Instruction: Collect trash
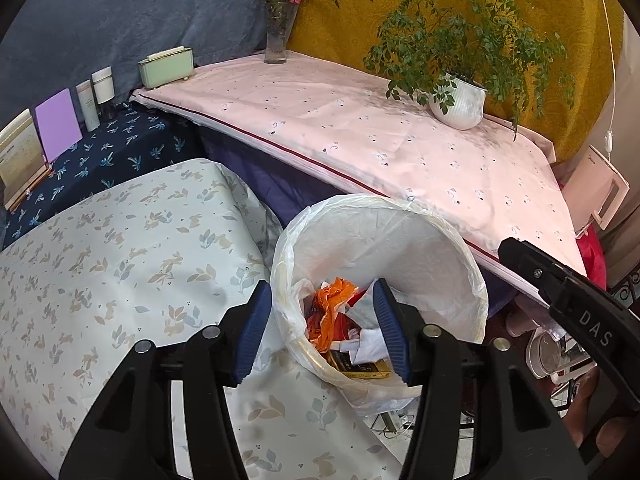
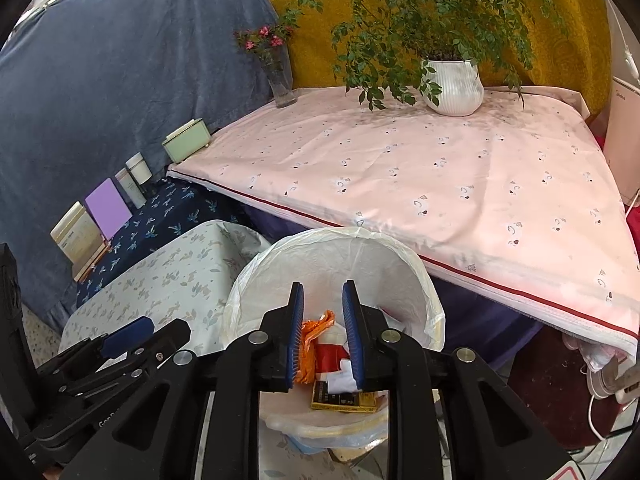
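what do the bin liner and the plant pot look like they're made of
Bin liner: thin translucent plastic film, whitish, going by its crinkles and the way it folds over the rim. Plant pot: probably glazed white ceramic, ribbed with a soft sheen; moulded plastic can't be ruled out.

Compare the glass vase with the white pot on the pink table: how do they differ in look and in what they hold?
The glass vase is tall, narrow and clear; the white pot is squat, round, ribbed and opaque. The vase holds a few stems with pink flowers; the pot holds a wide green leafy plant that spreads far past its rim. The vase stands at the table's back corner by the blue cloth; the pot stands further right, before the yellow cloth. Both stand upright on the pink tablecloth.
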The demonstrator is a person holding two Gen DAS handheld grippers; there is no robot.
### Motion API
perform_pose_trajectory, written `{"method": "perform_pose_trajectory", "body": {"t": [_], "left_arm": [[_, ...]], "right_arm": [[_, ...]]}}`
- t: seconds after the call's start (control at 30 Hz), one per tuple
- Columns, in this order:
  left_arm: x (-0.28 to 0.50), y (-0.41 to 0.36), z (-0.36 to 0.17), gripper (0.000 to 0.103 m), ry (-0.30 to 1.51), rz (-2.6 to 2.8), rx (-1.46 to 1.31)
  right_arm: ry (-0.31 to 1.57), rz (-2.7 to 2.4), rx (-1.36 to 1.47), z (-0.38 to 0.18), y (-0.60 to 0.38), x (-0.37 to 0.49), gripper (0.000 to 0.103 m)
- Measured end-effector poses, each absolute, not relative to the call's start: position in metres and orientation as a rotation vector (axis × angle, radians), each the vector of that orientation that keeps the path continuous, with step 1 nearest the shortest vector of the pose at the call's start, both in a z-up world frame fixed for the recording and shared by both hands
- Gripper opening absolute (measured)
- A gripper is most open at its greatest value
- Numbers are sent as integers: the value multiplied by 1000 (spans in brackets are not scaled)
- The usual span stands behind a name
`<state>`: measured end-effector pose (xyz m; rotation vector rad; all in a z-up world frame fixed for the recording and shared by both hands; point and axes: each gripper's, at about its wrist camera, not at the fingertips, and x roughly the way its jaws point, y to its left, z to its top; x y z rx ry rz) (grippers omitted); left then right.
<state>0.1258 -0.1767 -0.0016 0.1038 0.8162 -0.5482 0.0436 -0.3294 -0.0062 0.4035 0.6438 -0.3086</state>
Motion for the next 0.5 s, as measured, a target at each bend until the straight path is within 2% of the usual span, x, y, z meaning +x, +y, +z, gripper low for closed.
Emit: {"method": "perform_pose_trajectory", "body": {"t": [0.1, 0.5], "left_arm": [[125, -175, -1, 51, 813, -544, 103], [118, -168, 0, 56, 805, -526, 102]], "right_arm": [[640, -307, 398, -4, -328, 41, 31], [639, -296, 323, 3, -311, 34, 43]]}}
